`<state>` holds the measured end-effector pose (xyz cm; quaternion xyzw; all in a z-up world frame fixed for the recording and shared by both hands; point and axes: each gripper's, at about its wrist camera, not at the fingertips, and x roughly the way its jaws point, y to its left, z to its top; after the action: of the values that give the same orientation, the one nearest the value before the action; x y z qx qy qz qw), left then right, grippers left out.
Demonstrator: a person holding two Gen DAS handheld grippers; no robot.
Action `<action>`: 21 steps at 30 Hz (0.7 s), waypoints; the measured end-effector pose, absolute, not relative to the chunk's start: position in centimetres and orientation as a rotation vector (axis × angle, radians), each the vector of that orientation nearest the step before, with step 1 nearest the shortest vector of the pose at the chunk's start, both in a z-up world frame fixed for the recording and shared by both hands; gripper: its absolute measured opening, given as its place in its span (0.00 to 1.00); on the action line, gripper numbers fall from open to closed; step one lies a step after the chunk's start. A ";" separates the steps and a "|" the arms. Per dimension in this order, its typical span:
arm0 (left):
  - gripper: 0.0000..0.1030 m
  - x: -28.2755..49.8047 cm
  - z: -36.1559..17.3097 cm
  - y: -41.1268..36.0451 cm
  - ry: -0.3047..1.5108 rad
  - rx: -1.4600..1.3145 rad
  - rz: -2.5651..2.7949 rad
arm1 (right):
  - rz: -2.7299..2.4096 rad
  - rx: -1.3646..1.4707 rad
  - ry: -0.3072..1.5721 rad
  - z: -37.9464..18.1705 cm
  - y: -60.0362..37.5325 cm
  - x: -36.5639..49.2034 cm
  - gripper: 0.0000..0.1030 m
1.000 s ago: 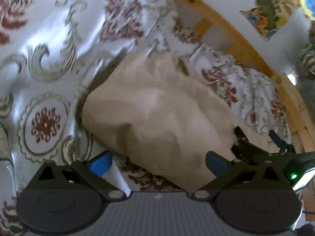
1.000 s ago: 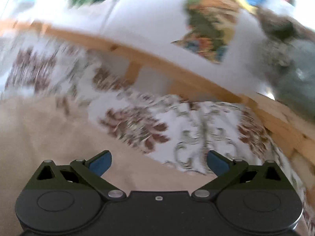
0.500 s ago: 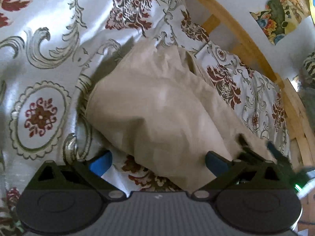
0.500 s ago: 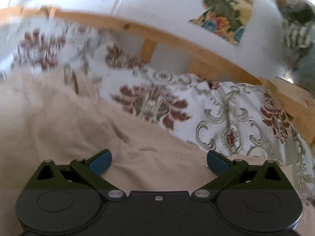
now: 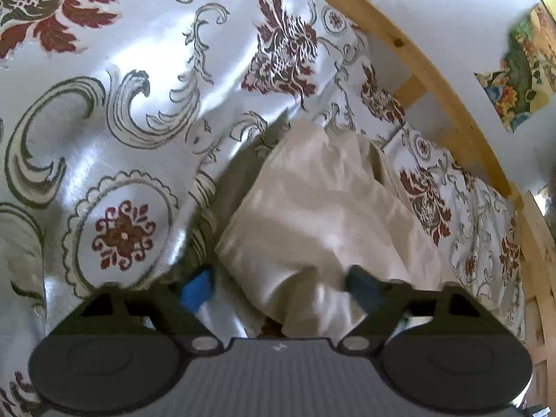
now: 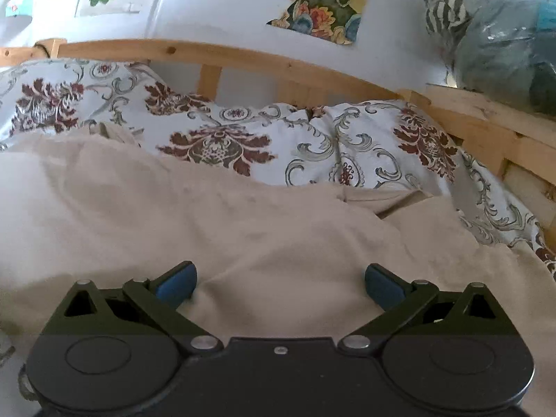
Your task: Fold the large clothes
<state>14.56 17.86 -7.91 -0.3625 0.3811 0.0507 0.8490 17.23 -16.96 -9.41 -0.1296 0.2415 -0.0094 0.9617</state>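
1. The beige cloth (image 5: 323, 215) lies in a soft heap on the flowered bed cover (image 5: 114, 111), near the wooden bed rail (image 6: 243, 59).
2. The left gripper (image 5: 279, 286) is closing its jaws. A corner of the cloth sits between its blue pads (image 5: 196, 290), not pinched yet.
3. The right gripper (image 6: 279, 283) has its jaws wide apart, low over the cloth, holding nothing.

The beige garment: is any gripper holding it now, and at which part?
Not yet. The left gripper is closing its jaws around the beige garment's near corner; the right gripper stands open over the cloth.
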 end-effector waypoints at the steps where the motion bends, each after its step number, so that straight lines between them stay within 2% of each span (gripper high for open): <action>1: 0.61 14.5 -7.9 18.0 0.796 -0.771 0.111 | -0.017 -0.262 0.493 -9.5 -17.0 17.3 0.99; 6: 0.42 14.2 -8.1 18.7 0.803 -0.792 0.144 | 0.052 -0.194 0.508 -7.7 -18.7 16.5 0.99; 10: 0.34 14.2 -7.6 18.2 0.794 -0.758 0.146 | -0.143 -0.250 0.322 -4.5 -21.4 12.3 0.99; 13: 0.28 14.4 -7.5 18.0 0.796 -0.747 0.147 | -0.297 -0.286 0.315 -3.5 -24.4 11.2 0.99; 16: 0.26 14.6 -7.7 17.8 0.802 -0.733 0.150 | -0.407 -0.203 0.454 -4.3 -28.6 11.7 0.99; 17: 0.25 14.6 -7.7 17.8 0.802 -0.729 0.151 | -0.434 -0.188 0.524 -5.3 -29.8 12.1 0.94; 18: 0.25 14.7 -7.8 17.8 0.804 -0.724 0.152 | -0.447 -0.179 0.563 -6.3 -30.7 12.2 0.94; 21: 0.25 14.7 -7.9 17.6 0.805 -0.701 0.146 | -0.423 -0.174 0.538 -6.9 -31.0 11.4 0.94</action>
<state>14.75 17.62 -7.85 -0.3340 0.3831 0.0697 0.8584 11.45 -31.02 -6.86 -0.0853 0.2635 -0.2072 0.9383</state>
